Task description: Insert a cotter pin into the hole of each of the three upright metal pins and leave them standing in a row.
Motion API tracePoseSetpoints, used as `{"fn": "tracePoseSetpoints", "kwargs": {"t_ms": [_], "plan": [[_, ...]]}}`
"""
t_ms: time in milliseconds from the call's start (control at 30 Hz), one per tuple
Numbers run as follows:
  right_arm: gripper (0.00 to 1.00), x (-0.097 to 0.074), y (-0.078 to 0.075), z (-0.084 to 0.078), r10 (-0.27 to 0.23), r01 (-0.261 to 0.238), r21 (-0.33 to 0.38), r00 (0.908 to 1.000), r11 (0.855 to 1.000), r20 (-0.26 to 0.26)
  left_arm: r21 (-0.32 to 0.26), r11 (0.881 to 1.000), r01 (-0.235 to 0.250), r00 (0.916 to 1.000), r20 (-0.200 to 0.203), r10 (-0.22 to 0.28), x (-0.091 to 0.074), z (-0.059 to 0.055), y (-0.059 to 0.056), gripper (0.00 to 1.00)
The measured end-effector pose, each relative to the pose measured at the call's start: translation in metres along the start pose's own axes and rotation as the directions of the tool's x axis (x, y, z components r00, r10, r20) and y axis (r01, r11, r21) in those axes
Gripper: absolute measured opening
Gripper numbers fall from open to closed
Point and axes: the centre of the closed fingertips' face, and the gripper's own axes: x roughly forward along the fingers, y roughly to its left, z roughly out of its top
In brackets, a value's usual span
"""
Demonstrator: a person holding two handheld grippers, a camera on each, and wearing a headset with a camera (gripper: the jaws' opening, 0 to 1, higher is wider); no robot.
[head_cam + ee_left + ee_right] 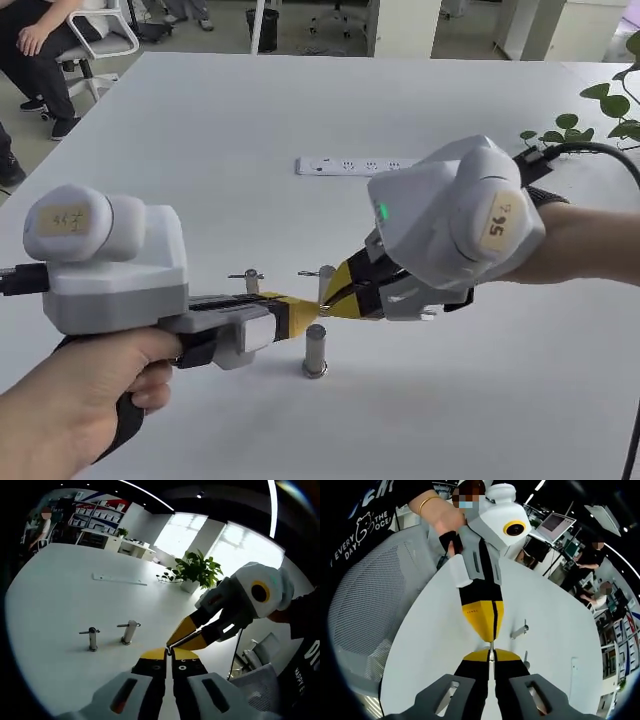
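Handover of the last cotter pin (491, 648) looks like the step in hand. The left gripper (170, 655) and the right gripper (491, 656) meet tip to tip above the worktop (300, 110). Both are clamped, and the thin wire piece bridges the two sets of yellow tips. As far as the gripper views show, each has a pinch on one end of it, though it is too small to tell which end is the loop.

Two of the three posts appear finished. The left fitted pin (252, 283) and the right fitted pin (325, 277) stand upright side by side, each with a wire crosspiece through its top. The bare metal pin (315, 352) stands upright just below the meeting tips in the head view, nearer the person than the other two, with nothing through it.

By my judgement, one gripper must let go next so the other can carry the cotter pin alone, level with the hole near the bare pin's top. The free gripper will probably have to steady that post, since a sideways push could tip it. The post also sits out of line with the pair, so it would likely need nudging back into the row.
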Motion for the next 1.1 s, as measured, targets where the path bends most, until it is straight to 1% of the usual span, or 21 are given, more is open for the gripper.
{"fn": "tracePoseSetpoints", "kwargs": {"t_ms": [133, 233, 333, 367, 433, 467, 533, 567, 600, 633, 667, 733, 767, 833, 867, 900, 933, 1000, 1033, 1067, 1100], "plan": [[0.00, -0.001, 0.002, -0.001, -0.001, -0.001, 0.031, 0.9994, 1.000, 0.035, 0.025, 1.000, 0.000, 1.0000, -0.005, 0.000, -0.001, 0.000, 0.000, 0.00], [0.00, -0.003, 0.002, -0.001, -0.003, -0.002, 0.087, 0.9981, 0.996, 0.061, 0.054, 0.999, 0.007, 0.9999, -0.010, -0.006, -0.002, 0.001, -0.001, 0.00], [0.01, -0.007, 0.002, 0.000, 0.002, -0.020, 0.178, 0.9948, 0.984, 0.102, 0.097, 0.995, 0.001, 0.9997, -0.024, 0.002, -0.002, 0.000, -0.001, 0.00], [0.01, -0.009, 0.002, 0.000, 0.013, -0.036, 0.195, 0.9930, 0.980, 0.117, 0.113, 0.994, 0.001, 0.9996, -0.030, 0.003, -0.003, 0.000, -0.002, 0.00], [0.04, -0.011, 0.000, -0.002, 0.003, -0.030, 0.223, 0.9927, 0.974, 0.121, 0.142, 0.990, 0.002, 0.9993, -0.038, 0.004, -0.003, -0.001, -0.002, 0.00], [0.04, -0.013, 0.002, -0.002, 0.014, -0.051, 0.257, 0.9898, 0.965, 0.142, 0.171, 0.985, 0.007, 0.9991, -0.043, 0.000, -0.003, -0.002, -0.003, 0.00], [0.03, -0.015, 0.005, -0.001, 0.034, -0.090, 0.319, 0.9836, 0.944, 0.177, 0.191, 0.982, 0.010, 0.9988, -0.049, -0.001, -0.003, -0.004, -0.005, 0.00], [0.03, -0.017, 0.009, -0.002, 0.057, -0.125, 0.353, 0.9789, 0.927, 0.196, 0.205, 0.978, 0.024, 0.9984, -0.055, -0.013, -0.003, -0.005, -0.007, 0.00], [0.04, -0.018, 0.009, -0.001, 0.054, -0.135, 0.381, 0.9752, 0.915, 0.215, 0.210, 0.977, 0.027, 0.9983, -0.056, -0.015, -0.003, -0.006, -0.008, 0.00], [0.05, -0.019, 0.009, -0.001, 0.059, -0.150, 0.398, 0.9715, 0.905, 0.230, 0.227, 0.973, 0.032, 0.9979, -0.062, -0.018, -0.004, -0.007, -0.009, 0.00], [0.06, -0.019, 0.011, -0.003, 0.068, -0.166, 0.422, 0.9688, 0.891, 0.238, 0.241, 0.970, 0.037, 0.9974, -0.069, -0.021, -0.004, -0.009, -0.010, 0.00], [0.07, -0.020, 0.012, -0.008, 0.080, -0.185, 0.441, 0.9660, 0.879, 0.246, 0.259, 0.965, 0.049, 0.9965, -0.078, -0.030, -0.004, -0.011, -0.012, 0.00], [0.08, -0.021, 0.014, -0.009, 0.086, -0.196, 0.456, 0.9641, 0.868, 0.251, 0.268, 0.962, 0.056, 0.9958, -0.085, -0.034, -0.004, -0.012, -0.013, 0.00], [0.07, -0.022, 0.022, -0.010, 0.121, -0.243, 0.473, 0.9540, 0.847, 0.274, 0.290, 0.955, 0.071, 0.9941, -0.099, -0.044, -0.005, -0.015, -0.015, 0.00], [0.08, -0.021, 0.024, -0.011, 0.126, -0.251, 0.480, 0.9522, 0.841, 0.278, 0.296, 0.952, 0.080, 0.9933, -0.104, -0.051, -0.006, -0.017, -0.016, 0.00], [0.09, -0.021, 0.029, -0.011, 0.143, -0.273, 0.488, 0.9472, 0.829, 0.287, 0.299, 0.951, 0.084, 0.9928, -0.107, -0.054, -0.006, -0.018, -0.017, 0.00], [0.10, -0.021, 0.032, -0.012, 0.156, -0.287, 0.493, 0.9442, 0.821, 0.290, 0.310, 0.946, 0.091, 0.9919, -0.113, -0.058, -0.006, -0.020, -0.018, 0.00], [0.10, -0.020, 0.038, -0.013, 0.179, -0.312, 0.490, 0.9373, 0.814, 0.299, 0.337, 0.936, 0.103, 0.9899, -0.128, -0.063, -0.006, -0.024, -0.019, 0.00], [0.10, -0.020, 0.041, -0.013, 0.185, -0.321, 0.489, 0.9338, 0.811, 0.306, 0.341, 0.934, 0.103, 0.9898, -0.128, -0.062, -0.006, -0.025, -0.019, 0.00], [0.10, -0.019, 0.042, -0.013, 0.185, -0.324, 0.491, 0.9324, 0.809, 0.311, 0.349, 0.930, 0.115, 0.9875, -0.142, -0.069, -0.006, -0.029, -0.020, 0.00], [0.11, -0.018, 0.045, -0.012, 0.193, -0.336, 0.492, 0.9281, 0.803, 0.319, 0.356, 0.926, 0.127, 0.9858, -0.149, -0.078, -0.006, -0.031, -0.021, 0.00]]}}
